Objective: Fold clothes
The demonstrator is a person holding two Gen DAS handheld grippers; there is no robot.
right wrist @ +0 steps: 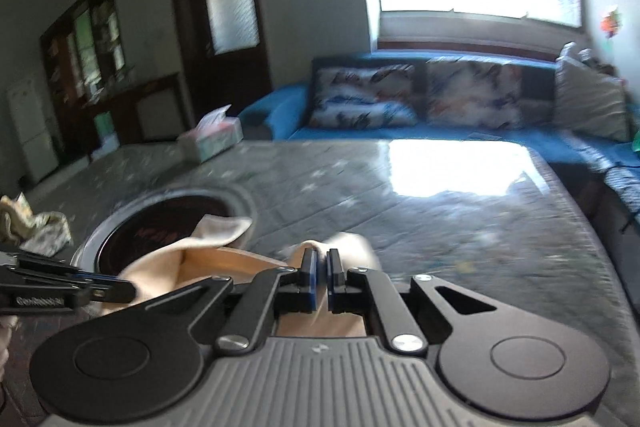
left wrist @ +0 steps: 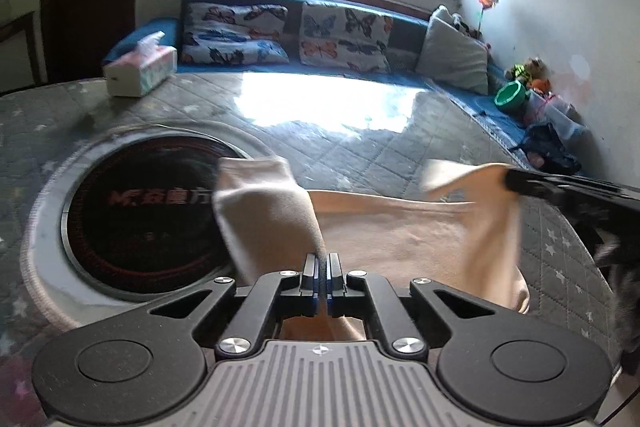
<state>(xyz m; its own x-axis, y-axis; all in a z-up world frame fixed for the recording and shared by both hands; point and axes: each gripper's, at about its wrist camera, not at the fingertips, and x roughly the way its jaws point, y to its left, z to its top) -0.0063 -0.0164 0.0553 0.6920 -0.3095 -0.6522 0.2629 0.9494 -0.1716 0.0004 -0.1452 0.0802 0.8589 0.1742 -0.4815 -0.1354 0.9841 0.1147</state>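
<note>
Quilted grey table [left wrist: 360, 155] carried a round black hotplate [left wrist: 136, 215] near its left edge. I saw the left gripper [left wrist: 323, 263] and right gripper [right wrist: 321, 259] each clenched on the cream garment [left wrist: 400, 231], raised beside the hotplate.

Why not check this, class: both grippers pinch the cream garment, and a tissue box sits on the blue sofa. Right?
Not quite. The tissue box sits on the grey table, as the left wrist view shows. Both grippers, left and right, do pinch the cream garment.
</note>
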